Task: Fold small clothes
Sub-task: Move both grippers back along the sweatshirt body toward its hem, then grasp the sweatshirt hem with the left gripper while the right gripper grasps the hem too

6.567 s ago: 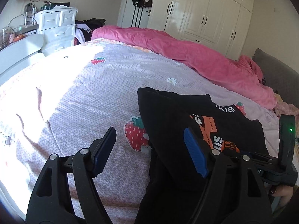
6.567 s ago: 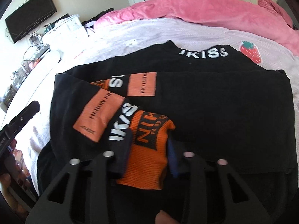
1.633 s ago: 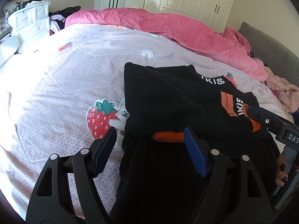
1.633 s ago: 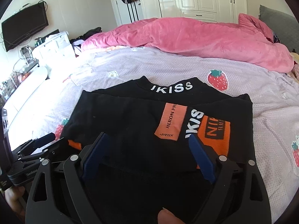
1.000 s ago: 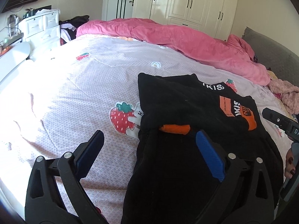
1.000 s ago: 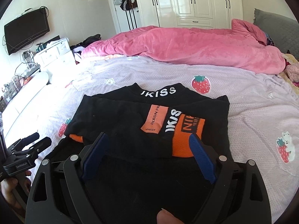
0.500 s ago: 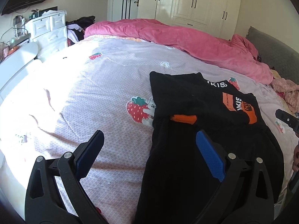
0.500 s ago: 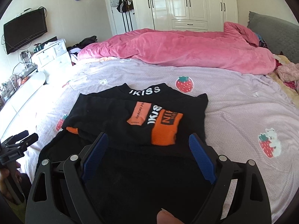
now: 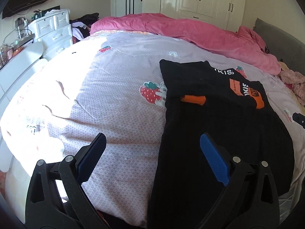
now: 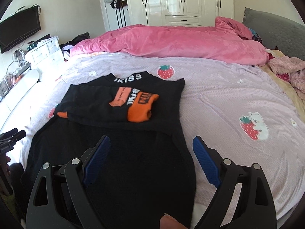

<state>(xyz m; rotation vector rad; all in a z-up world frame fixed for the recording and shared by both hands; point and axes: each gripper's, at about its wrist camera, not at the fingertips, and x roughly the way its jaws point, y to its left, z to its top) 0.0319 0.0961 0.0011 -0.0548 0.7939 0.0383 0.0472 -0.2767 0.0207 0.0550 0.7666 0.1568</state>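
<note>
Lying on the bedspread (image 10: 219,99), black sweater (image 10: 122,158), sleeves folded in.

sweater (image 10: 118,152) lies on the bed (image 10: 219,99) — blanket (image 10: 171,40) behind it, drawers (image 10: 45,55) far left.

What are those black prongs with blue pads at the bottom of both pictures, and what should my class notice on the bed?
They are hand-held grippers, one in each of a person's hands, each carrying a camera looking along its fingers. One picture is from the left gripper, the other from the right gripper. Both are open and hold nothing. On the strawberry-print bedspread lies a black sweater with orange cuffs, its sleeves folded across the chest. A pink duvet lies behind.
</note>
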